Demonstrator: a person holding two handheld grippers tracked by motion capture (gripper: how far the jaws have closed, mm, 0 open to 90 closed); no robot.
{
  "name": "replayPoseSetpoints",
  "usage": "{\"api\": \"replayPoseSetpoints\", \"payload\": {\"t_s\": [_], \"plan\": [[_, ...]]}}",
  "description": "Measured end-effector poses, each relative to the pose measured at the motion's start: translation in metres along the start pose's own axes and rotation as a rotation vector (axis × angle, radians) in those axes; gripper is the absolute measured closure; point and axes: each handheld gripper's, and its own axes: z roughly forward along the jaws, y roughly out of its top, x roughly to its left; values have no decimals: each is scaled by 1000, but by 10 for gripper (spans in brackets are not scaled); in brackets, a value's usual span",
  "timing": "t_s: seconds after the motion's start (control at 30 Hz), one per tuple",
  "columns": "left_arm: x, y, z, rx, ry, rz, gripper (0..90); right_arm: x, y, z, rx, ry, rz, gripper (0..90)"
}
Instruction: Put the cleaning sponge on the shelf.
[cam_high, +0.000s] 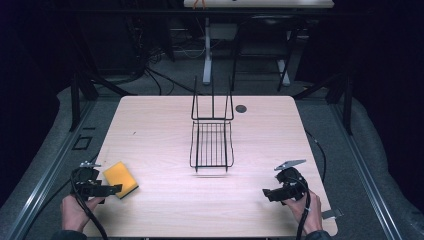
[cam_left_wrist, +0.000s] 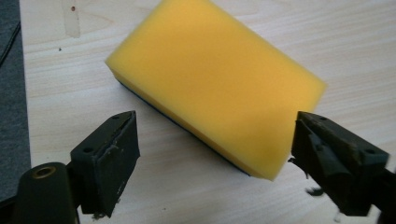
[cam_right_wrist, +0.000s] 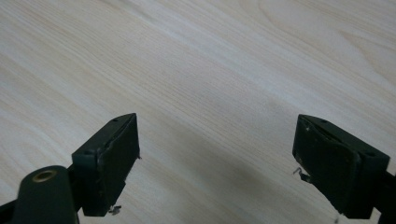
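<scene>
While the sponge (cam_left_wrist: 215, 88) lies flat on the table (cam_high: 160, 125), yellow face up and dark underside down, the left gripper (cam_left_wrist: 215, 158) stands just short of it with jaws spread wide. One near corner of the sponge reaches close beside the right-hand finger (cam_left_wrist: 336, 163); the left-hand finger (cam_left_wrist: 109, 163) stands apart from it over bare wood. Neither pad touches it. From the high view, this gripper (cam_high: 107, 190) sits at the sponge's (cam_high: 120, 178) near edge.

Judged step: the approach before a pick-up, grasp not yet made. The next move calls for advancing until the sponge's body sits squarely between the fingers, likely with a slight turn of the wrist, since the sponge lies askew to the jaws; then closing.

The right gripper (cam_right_wrist: 215, 158) is also wide open, nothing between its fingers, idle over bare table at the near right (cam_high: 272, 194).

The wire rack (cam_high: 212, 145) stands mid-table, well beyond both sets of fingers, and holds nothing.
</scene>
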Motion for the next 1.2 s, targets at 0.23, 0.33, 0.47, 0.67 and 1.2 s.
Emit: {"api": "replayPoseSetpoints", "payload": {"t_s": [0.23, 0.33, 0.47, 0.67, 1.2], "plan": [[5, 0, 7, 14, -59, -18, 361, 1, -1, -5, -16, -10, 11, 177], [0, 0, 9, 32, -55, -7, 453, -1, 0, -6, -25, -23, 22, 189], [-1, 0, 10, 33, -68, -15, 575, 1, 0, -6, -14, -27, 18, 206], [-3, 2, 12, 38, -69, -23, 689, 4, 1, -2, -6, -15, 4, 223], [-7, 4, 2, -14, -71, -7, 750, 5, 1, -7, -20, -28, -17, 235]]}}
